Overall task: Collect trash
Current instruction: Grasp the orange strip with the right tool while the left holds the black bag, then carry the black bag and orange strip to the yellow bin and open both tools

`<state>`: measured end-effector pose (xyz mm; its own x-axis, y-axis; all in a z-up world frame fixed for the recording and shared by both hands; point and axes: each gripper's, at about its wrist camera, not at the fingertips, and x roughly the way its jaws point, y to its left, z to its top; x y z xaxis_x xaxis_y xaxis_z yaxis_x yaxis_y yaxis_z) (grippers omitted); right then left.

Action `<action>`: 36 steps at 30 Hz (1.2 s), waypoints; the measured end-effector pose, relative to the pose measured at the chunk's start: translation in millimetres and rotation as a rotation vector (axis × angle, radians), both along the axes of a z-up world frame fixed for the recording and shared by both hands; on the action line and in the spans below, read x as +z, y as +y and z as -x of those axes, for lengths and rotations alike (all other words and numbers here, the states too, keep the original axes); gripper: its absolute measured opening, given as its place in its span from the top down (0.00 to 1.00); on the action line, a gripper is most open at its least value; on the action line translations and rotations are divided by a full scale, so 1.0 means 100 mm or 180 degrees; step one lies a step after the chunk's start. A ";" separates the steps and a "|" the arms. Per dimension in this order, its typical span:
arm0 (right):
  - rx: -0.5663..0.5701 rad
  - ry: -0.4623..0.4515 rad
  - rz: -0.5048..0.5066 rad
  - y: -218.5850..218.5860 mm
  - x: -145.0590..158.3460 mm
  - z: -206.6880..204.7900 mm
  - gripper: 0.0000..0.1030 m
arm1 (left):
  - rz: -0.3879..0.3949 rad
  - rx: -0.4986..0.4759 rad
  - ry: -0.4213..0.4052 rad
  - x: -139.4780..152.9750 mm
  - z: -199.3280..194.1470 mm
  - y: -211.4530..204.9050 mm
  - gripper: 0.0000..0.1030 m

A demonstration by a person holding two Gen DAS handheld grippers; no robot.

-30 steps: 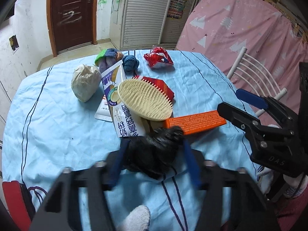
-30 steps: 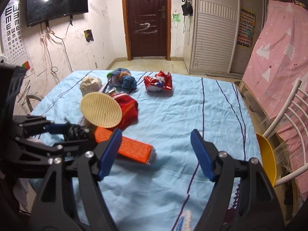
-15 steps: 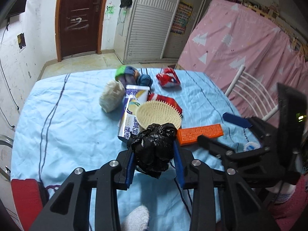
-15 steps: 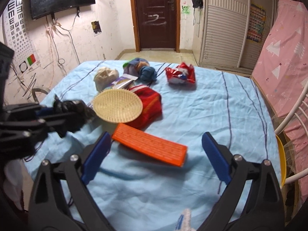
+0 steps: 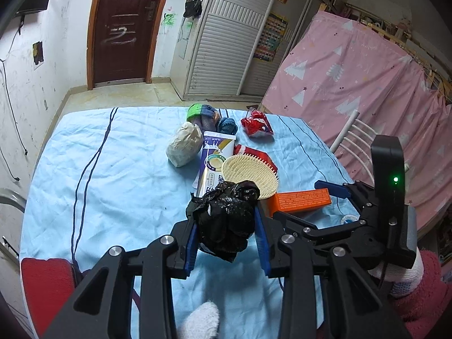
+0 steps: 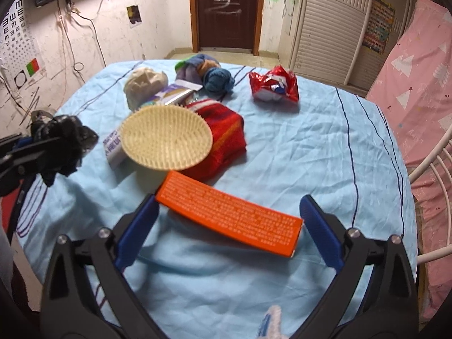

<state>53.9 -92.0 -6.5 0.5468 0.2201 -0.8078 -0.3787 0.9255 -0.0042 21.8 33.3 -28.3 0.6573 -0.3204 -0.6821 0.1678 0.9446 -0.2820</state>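
A crumpled black plastic bag (image 5: 226, 220) hangs above the blue tablecloth (image 5: 113, 192), and my left gripper (image 5: 226, 227) is shut on it. From the right wrist view the same bag (image 6: 62, 141) shows at the far left, pinched in the left gripper (image 6: 31, 152). An orange carton (image 6: 228, 217) lies flat on the cloth near the table's front edge. My right gripper (image 6: 228, 210) points down at it. Its jaws are opening wide, one blue pad past each end of the carton, and neither pad touches it.
Behind the carton lie a woven cream basket (image 6: 166, 138), a red cloth (image 6: 226, 132), a purple-and-white milk carton (image 5: 216, 163), a beige crumpled bag (image 5: 183, 147), yarn balls (image 6: 217, 80) and a red foil snack bag (image 6: 274, 84). A white chair (image 5: 353, 141) stands at the right.
My left gripper closed tighter on the black bag and lifted it off the cloth. My right gripper spread its jaws and came down until they straddle the orange carton.
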 end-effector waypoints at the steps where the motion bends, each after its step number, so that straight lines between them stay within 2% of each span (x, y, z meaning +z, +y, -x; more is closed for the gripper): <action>1: -0.0012 0.0013 0.0007 0.00 -0.01 0.00 0.07 | 0.0006 -0.0001 0.0000 -0.01 0.00 0.01 0.75; 3: -0.0014 0.0035 0.0016 -0.01 -0.02 -0.01 0.13 | 0.0012 -0.0004 0.0000 -0.01 0.00 0.02 0.75; 11: 0.0076 0.0028 0.0030 -0.03 -0.02 0.09 0.13 | 0.0013 0.0015 0.0004 -0.01 -0.01 0.02 0.75; 24: 0.0015 -0.0190 -0.0218 -0.27 0.21 0.19 0.13 | -0.0156 -0.0057 -0.0062 0.14 0.01 -0.27 0.75; 29: -0.0090 -0.0295 -0.0366 -0.49 0.32 0.17 0.13 | -0.0258 -0.0088 -0.0080 0.20 0.02 -0.43 0.75; 36: -0.0372 -0.0470 -0.0602 -1.01 0.44 0.13 0.13 | -0.0447 -0.0143 -0.0160 0.34 -0.01 -0.77 0.75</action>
